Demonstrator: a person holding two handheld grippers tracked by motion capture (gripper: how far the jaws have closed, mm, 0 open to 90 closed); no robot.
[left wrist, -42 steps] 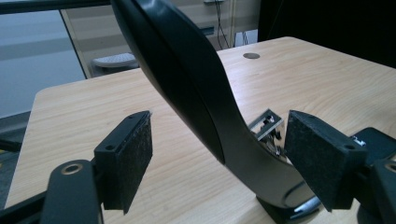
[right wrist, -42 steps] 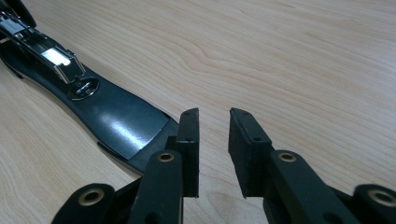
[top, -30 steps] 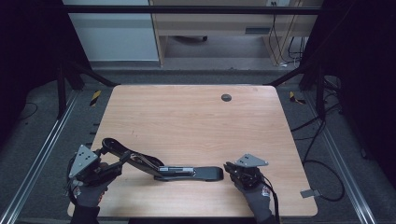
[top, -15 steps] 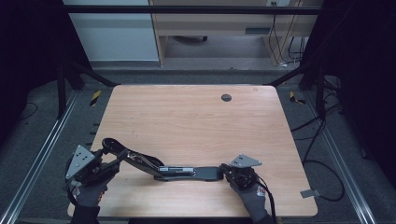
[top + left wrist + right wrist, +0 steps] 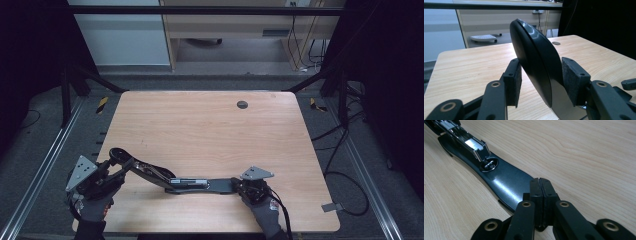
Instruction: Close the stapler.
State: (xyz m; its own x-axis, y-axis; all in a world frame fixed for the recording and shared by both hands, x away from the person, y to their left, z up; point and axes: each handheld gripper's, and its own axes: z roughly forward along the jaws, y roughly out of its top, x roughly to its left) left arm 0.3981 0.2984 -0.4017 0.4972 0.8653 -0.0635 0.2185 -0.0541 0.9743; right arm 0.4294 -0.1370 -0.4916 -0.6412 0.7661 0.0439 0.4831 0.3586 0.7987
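Note:
A black stapler (image 5: 190,184) lies swung open on the wooden table (image 5: 210,130), near its front edge. Its rounded top arm (image 5: 534,57) rises at the left end. My left gripper (image 5: 116,162) has just been closing on that arm, and both pads (image 5: 571,77) of the left gripper (image 5: 540,75) now press on it. The flat base (image 5: 504,182) and the chrome magazine (image 5: 471,143) stretch away from my right gripper (image 5: 539,181). The right gripper (image 5: 239,186) has just been closing and is now shut, pad against pad. Its tips sit over the base's right end with nothing between them.
A small dark round grommet (image 5: 242,104) sits in the table's far half. Metal rails (image 5: 45,165) run along both sides of the table. Cables (image 5: 345,145) lie on the floor at the right, and a wooden desk (image 5: 230,25) stands behind.
My right gripper has edged a little left, onto the end of the stapler's base. The left hand and the stapler have stayed where they were.

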